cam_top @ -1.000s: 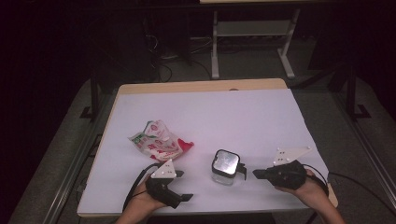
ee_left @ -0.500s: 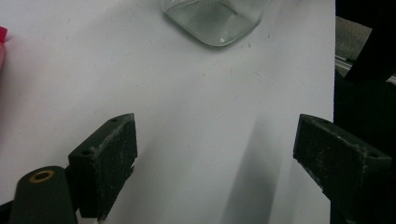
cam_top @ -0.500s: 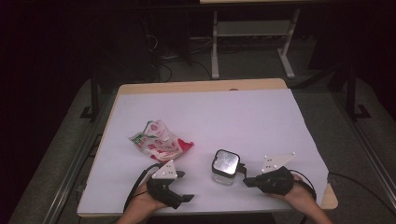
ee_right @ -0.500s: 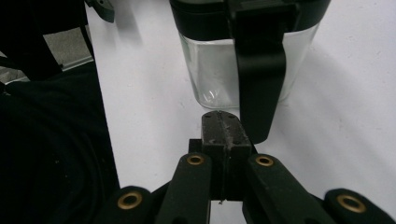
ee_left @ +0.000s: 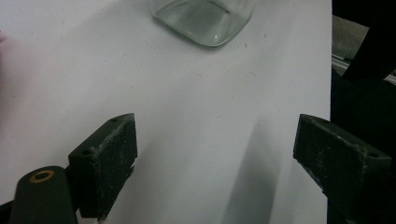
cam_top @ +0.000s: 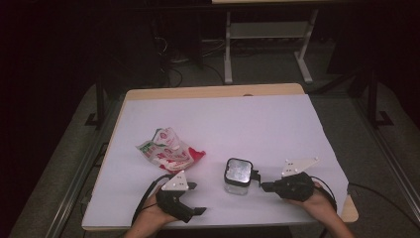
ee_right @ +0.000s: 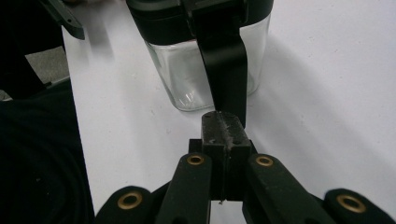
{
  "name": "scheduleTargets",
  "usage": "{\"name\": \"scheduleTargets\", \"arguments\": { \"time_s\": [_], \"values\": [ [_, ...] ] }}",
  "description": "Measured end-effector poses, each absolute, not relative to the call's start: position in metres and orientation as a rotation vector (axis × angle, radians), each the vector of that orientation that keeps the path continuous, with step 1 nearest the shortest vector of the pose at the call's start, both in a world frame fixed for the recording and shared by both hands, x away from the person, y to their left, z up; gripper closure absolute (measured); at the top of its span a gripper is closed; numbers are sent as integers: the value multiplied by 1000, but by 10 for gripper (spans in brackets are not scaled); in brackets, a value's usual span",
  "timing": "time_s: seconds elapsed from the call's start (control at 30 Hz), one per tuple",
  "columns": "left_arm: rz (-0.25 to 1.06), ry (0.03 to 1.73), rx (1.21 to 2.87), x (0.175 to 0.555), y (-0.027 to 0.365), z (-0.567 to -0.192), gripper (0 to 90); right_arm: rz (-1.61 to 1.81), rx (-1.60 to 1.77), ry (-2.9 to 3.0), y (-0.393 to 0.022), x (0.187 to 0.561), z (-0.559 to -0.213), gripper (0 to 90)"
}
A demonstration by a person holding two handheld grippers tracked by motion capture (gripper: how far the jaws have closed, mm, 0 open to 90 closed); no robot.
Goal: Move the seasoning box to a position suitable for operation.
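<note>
A square glass jar [cam_top: 238, 174] with a black lid stands near the table's front edge; a black latch strap [ee_right: 226, 65] hangs down its side. My right gripper [cam_top: 264, 187] lies just right of the jar, jaws shut together with nothing between them. In the right gripper view its tips [ee_right: 224, 126] sit at the strap's lower end; I cannot tell if they touch. My left gripper [cam_top: 196, 198] rests left of the jar with its jaws wide open [ee_left: 229, 149] over bare table, the jar's base [ee_left: 205, 21] ahead of it. A crumpled red, white and green snack bag [cam_top: 171, 151] lies behind the left gripper.
The white-covered table [cam_top: 277, 124] has a wooden rim, and its front edge runs right under both hands. Beyond the far edge stand a white metal frame [cam_top: 267, 34] and cables on a dark floor.
My right gripper has slid left, bringing its shut tips up to the jar's latch side. The left gripper, jar and bag have stayed put.
</note>
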State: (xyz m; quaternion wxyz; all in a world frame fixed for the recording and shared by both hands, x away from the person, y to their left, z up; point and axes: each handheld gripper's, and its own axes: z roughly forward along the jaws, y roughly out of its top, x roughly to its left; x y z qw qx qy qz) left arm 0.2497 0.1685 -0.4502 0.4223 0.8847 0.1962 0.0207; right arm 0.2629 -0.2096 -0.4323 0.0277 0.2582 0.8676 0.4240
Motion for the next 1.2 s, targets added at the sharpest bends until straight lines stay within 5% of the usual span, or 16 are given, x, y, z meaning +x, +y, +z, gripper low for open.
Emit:
{"name": "scheduleTargets", "arguments": {
  "time_s": [1.2],
  "values": [
    [37, 491, 2209, 248, 165, -450, 137, 1232, 817, 2658, -195, 291, -429, 900]
  ]
}}
